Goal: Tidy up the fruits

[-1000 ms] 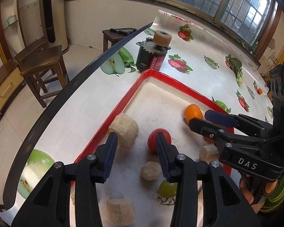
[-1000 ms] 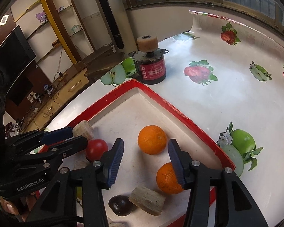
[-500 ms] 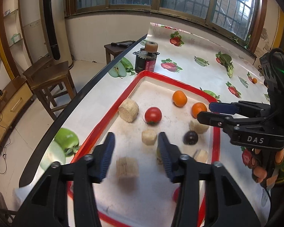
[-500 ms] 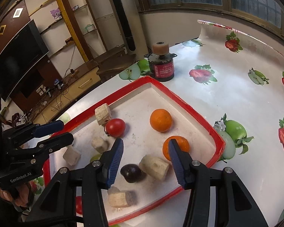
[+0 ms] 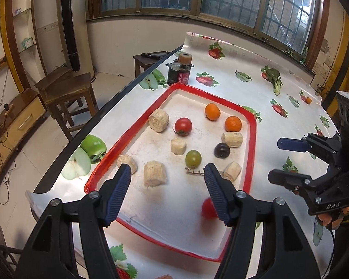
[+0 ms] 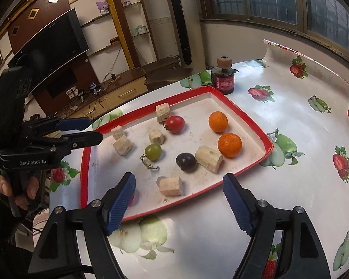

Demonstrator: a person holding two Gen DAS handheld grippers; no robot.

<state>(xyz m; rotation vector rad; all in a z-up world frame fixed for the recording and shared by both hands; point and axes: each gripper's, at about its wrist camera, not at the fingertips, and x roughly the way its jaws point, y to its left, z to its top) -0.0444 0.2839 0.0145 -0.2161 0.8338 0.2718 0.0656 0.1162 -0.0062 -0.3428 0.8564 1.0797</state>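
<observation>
We hover both tools, left tool [image 5: 166, 186] and right tool [image 6: 179, 200], wide open and empty above the red tray [image 6: 244, 116], where oranges [image 6: 229, 144], tomato [image 6: 174, 123] and grape [image 6: 153, 152] could roll off among cork blocks [image 6: 208, 158] if nudged.

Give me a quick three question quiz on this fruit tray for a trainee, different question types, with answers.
1. True or false: the left gripper holds a fruit.
2. How many oranges lie in the tray?
3. What touches the plum? A) tomato B) pale block C) grape

Key:
1. False; both it and the right gripper are open and empty.
2. Two: and.
3. B, the block.
</observation>
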